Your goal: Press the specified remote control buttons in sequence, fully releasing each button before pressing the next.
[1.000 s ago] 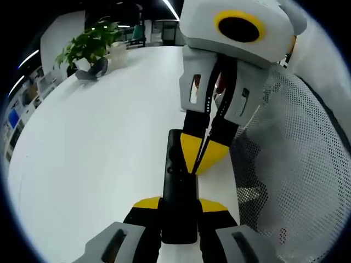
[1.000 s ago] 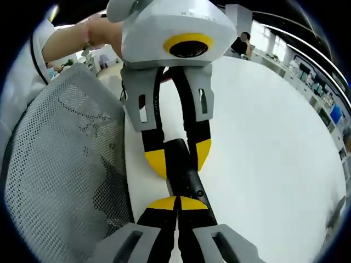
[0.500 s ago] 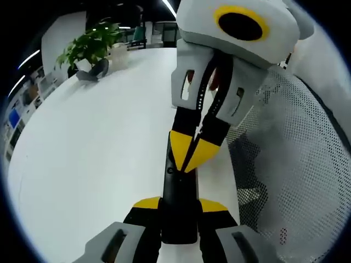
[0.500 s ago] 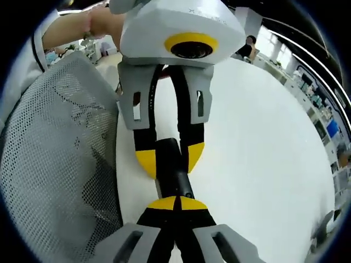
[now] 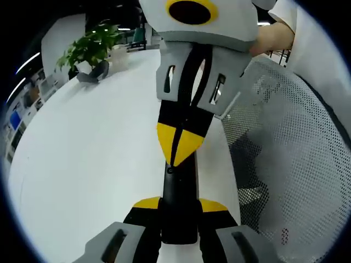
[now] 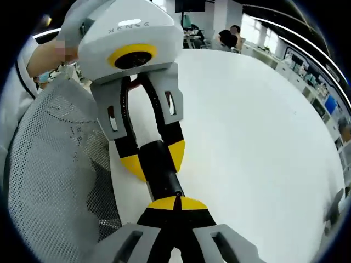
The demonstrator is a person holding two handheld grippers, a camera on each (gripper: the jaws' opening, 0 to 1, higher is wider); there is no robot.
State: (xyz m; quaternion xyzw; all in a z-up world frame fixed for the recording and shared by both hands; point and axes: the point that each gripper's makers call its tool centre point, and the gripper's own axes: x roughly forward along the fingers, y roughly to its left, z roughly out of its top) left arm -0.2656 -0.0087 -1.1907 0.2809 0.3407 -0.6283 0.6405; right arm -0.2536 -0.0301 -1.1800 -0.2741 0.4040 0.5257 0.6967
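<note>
The left gripper (image 5: 178, 207) clamped the black remote (image 5: 179, 189), long axis toward 12 o'clock. The right gripper (image 5: 176, 158), jaws closed (tips together), touched its face from 12 o'clock.

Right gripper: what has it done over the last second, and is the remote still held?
The right gripper, jaws shut throughout, slid along the remote toward the left gripper; its closed tips now sit over a button near the middle. The left gripper stays clamped on the remote.
</note>
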